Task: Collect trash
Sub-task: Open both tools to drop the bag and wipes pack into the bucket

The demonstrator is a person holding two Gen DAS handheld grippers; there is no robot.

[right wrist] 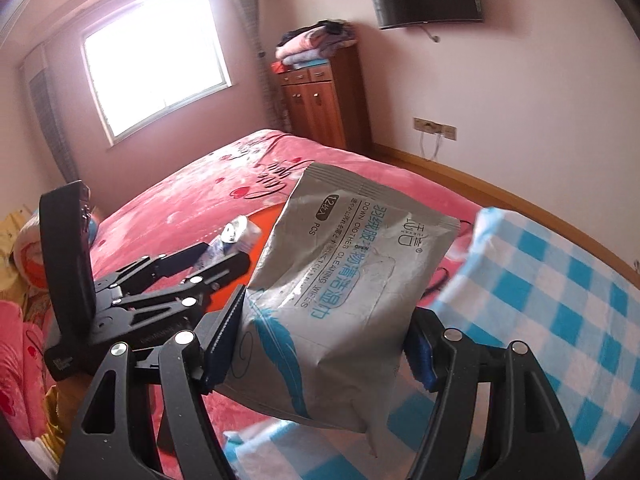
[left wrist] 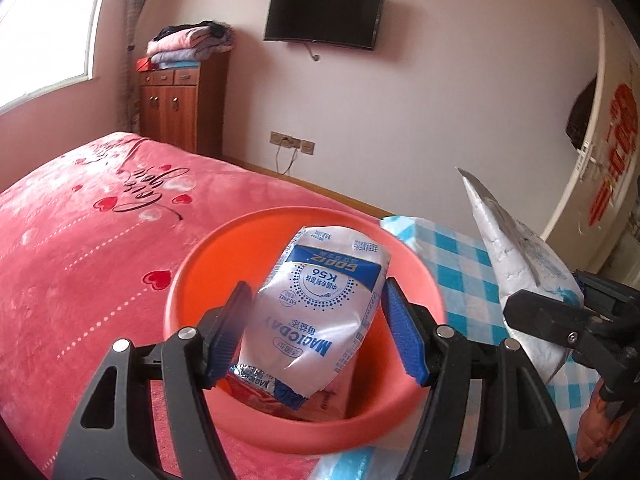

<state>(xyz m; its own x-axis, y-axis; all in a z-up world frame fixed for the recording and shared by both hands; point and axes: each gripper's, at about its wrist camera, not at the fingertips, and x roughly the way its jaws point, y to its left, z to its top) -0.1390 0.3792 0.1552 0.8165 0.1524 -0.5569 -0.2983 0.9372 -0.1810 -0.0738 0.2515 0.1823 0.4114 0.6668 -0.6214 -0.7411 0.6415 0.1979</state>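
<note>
My left gripper (left wrist: 316,316) is shut on a white and blue milk pouch (left wrist: 320,264), which hangs upright over the mouth of an orange bin (left wrist: 192,264). At the bottom of the bin lie another crumpled pouch (left wrist: 260,384) and a pinkish wrapper (left wrist: 328,400). My right gripper (right wrist: 328,320) is shut on a grey wipes packet (right wrist: 344,272) with blue print, held tilted just right of the bin. That packet (left wrist: 516,256) also shows in the left wrist view, and the left gripper (right wrist: 216,260) with its pouch (right wrist: 240,232) shows in the right wrist view.
The bin stands against a bed with a pink heart-patterned blanket (left wrist: 80,220). A blue and white checked cloth (right wrist: 540,280) covers a surface to the right. A wooden cabinet (left wrist: 176,104) with folded clothes, a wall television (left wrist: 324,16) and a door (left wrist: 608,128) are farther off.
</note>
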